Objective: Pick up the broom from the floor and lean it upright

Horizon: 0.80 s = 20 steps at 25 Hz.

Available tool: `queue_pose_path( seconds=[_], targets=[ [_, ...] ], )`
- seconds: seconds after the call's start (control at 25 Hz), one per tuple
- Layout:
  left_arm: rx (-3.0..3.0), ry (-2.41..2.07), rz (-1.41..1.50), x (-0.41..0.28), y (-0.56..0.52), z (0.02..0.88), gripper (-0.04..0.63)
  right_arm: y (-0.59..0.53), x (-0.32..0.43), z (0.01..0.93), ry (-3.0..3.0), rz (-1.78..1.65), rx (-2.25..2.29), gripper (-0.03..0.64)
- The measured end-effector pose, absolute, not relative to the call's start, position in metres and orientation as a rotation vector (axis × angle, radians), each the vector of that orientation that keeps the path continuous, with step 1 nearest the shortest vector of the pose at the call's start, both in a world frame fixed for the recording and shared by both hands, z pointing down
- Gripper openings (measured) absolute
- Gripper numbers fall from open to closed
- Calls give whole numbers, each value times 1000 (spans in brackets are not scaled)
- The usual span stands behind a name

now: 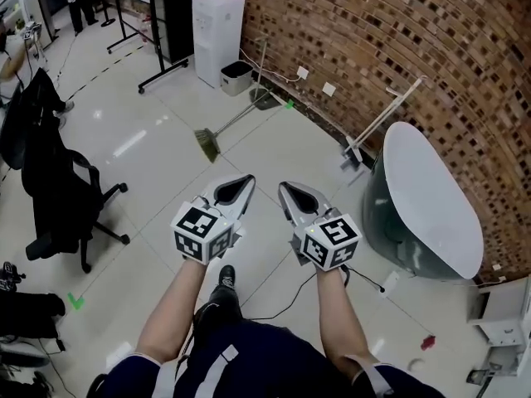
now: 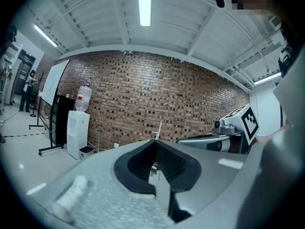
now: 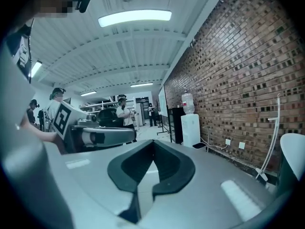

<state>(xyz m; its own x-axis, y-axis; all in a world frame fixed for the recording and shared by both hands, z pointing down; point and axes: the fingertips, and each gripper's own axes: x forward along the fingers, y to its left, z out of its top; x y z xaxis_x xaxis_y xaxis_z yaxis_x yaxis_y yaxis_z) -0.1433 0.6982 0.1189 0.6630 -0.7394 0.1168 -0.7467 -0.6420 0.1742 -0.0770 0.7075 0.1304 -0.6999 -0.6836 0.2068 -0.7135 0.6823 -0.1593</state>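
The broom (image 1: 217, 134) lies flat on the pale floor ahead of me. Its green bristle head is toward me and its thin handle runs up-right toward the brick wall (image 1: 398, 48). My left gripper (image 1: 247, 179) (image 2: 155, 141) and right gripper (image 1: 283, 186) (image 3: 153, 142) are held side by side at waist height, well short of the broom. Both point forward, roughly level. Each has its jaws together with nothing between them. In the two gripper views the broom is hidden behind the grippers' own bodies.
A white mop (image 1: 382, 121) (image 3: 271, 132) leans on the brick wall at right, above a rounded grey-white tub (image 1: 427, 197). A water dispenser (image 1: 217, 36) (image 2: 76, 132), a small bin (image 1: 236, 77) and a long-handled dustpan (image 1: 264, 96) stand beyond the broom. A black office chair (image 1: 58, 197) is at left.
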Motion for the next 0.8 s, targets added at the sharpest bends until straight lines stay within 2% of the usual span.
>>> queue_pose_path(
  seconds=[0.36,0.8],
  targets=[
    [2682,-1107,91,-175,576,119,0,583,-113,121,-2710,381,1240,5],
    [2677,-1151,170,-161,427,146,0,430,-91,141,-2756,378,1223,5]
  ],
)
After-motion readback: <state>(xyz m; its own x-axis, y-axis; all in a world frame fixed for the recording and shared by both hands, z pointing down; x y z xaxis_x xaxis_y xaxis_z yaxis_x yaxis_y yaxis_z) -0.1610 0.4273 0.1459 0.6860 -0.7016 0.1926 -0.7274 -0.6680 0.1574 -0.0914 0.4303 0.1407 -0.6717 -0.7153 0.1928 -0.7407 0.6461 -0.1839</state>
